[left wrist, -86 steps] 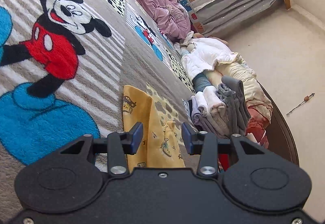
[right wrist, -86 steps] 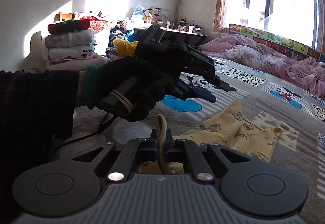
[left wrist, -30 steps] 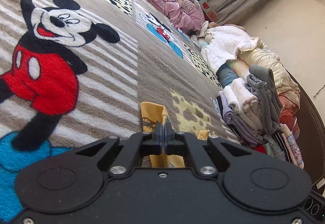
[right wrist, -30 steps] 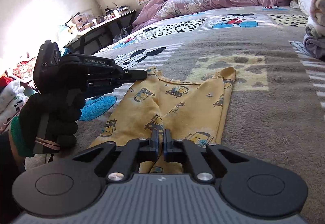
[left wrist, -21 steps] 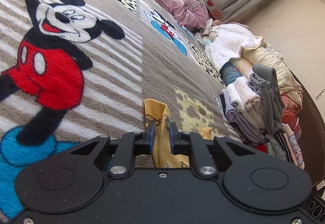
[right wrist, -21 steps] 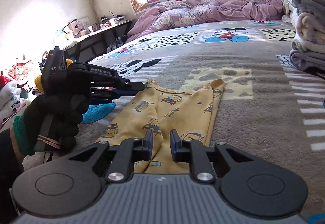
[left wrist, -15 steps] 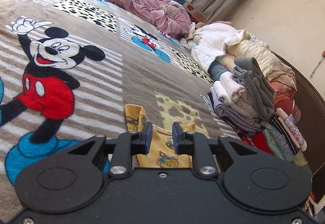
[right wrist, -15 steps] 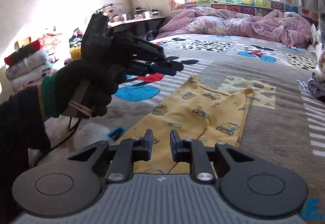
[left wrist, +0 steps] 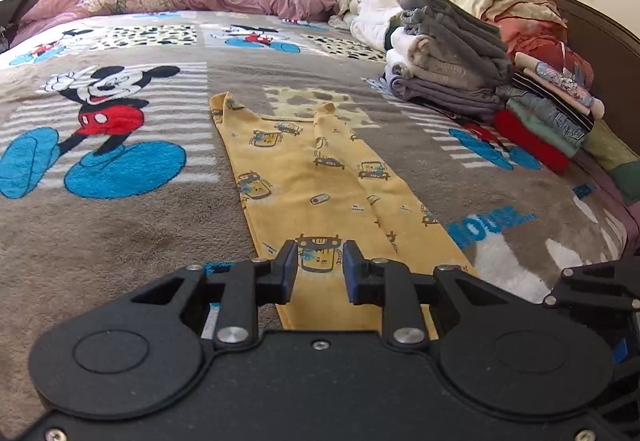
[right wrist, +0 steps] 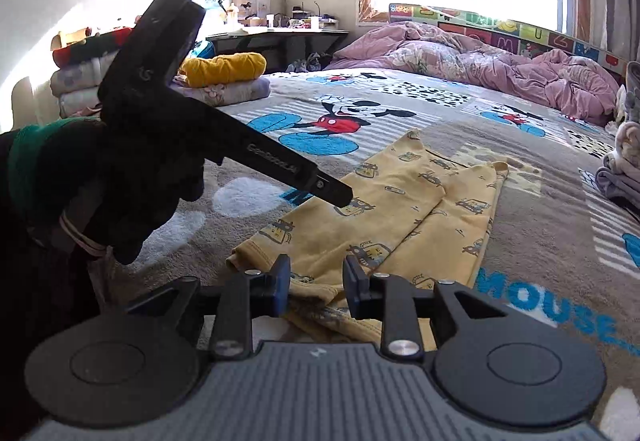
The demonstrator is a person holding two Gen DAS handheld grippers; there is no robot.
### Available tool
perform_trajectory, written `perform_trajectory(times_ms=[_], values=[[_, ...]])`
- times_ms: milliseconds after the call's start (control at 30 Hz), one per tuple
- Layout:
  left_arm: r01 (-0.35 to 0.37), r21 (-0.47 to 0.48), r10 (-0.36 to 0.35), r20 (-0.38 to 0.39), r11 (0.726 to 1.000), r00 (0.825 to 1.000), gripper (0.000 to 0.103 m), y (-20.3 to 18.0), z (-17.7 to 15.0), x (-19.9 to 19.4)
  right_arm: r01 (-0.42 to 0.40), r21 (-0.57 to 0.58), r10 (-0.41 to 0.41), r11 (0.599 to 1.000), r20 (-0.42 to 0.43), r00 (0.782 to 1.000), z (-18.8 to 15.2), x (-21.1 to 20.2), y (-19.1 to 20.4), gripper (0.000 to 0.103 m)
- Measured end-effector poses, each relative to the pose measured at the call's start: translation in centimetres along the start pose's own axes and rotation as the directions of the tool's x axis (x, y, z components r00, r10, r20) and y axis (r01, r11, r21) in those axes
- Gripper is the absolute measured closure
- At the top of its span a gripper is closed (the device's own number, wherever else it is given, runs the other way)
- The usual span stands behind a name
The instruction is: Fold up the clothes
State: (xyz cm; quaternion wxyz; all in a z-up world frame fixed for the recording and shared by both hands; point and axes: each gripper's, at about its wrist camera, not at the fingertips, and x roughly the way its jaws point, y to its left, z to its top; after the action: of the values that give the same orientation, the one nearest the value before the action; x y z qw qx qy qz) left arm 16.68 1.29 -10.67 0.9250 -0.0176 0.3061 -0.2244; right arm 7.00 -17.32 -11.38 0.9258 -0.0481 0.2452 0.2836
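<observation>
The yellow trousers [left wrist: 320, 177] are laid flat, folded lengthwise, on the Mickey Mouse blanket [left wrist: 120, 225], to the right of the large Mickey figure [left wrist: 100, 109]. The left gripper [left wrist: 320, 273] is held above the near end, jaws parted and empty. The right gripper [right wrist: 316, 283] is likewise parted, nothing gripped, beside that end.
</observation>
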Motion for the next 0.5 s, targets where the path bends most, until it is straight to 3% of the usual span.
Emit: perform_trajectory(times_ms=[100,167,267,300,333,433,500], values=[[0.004,-0.028,-0.004,-0.016,1.0,1.0,0.074,-0.4,-1.3,-0.9,0.03,0.099,-0.031,0.995,0.008,0.999,-0.6,-1.1,-1.6,0.073],[-0.013,-0.052,0.009,-0.077,0.999,0.997,0.073,-0.4,-2.6,-0.3,0.044,0.214,-0.049,0.976,0.017,0.999,-1.0,-1.5,-3.6,0.061],[0.035,-0.21,-0.043,-0.034,0.977,0.999,0.07,1.1,-3.3,-2.2,0.019,0.446,-0.043,0.895,0.043,0.998,-2.5,-2.2,-7.0,0.044],[0.043,-0.268,-0.05,-0.019,0.962,0.999,0.061,1.8,-3.4,-2.8,0.023,0.514,-0.052,0.857,0.042,0.998,-3.2,-2.2,-8.1,0.044],[0.047,-0.326,-0.051,-0.005,0.944,0.999,0.058,2.5,-3.6,-3.3,0.025,0.564,-0.055,0.825,0.037,0.998,-3.8,-2.2,-9.0,0.043],[0.077,-0.517,-0.102,-0.019,0.853,0.995,0.058,4.5,-5.3,-3.1,-0.016,0.694,-0.006,0.72,0.029,1.0,-5.9,-1.4,-11.2,0.043],[0.11,-0.58,-0.139,-0.005,0.807,0.99,0.06,4.8,-5.9,-2.7,-0.064,0.732,0.033,0.678,0.057,0.998,-6.6,-1.2,-11.6,0.042]])
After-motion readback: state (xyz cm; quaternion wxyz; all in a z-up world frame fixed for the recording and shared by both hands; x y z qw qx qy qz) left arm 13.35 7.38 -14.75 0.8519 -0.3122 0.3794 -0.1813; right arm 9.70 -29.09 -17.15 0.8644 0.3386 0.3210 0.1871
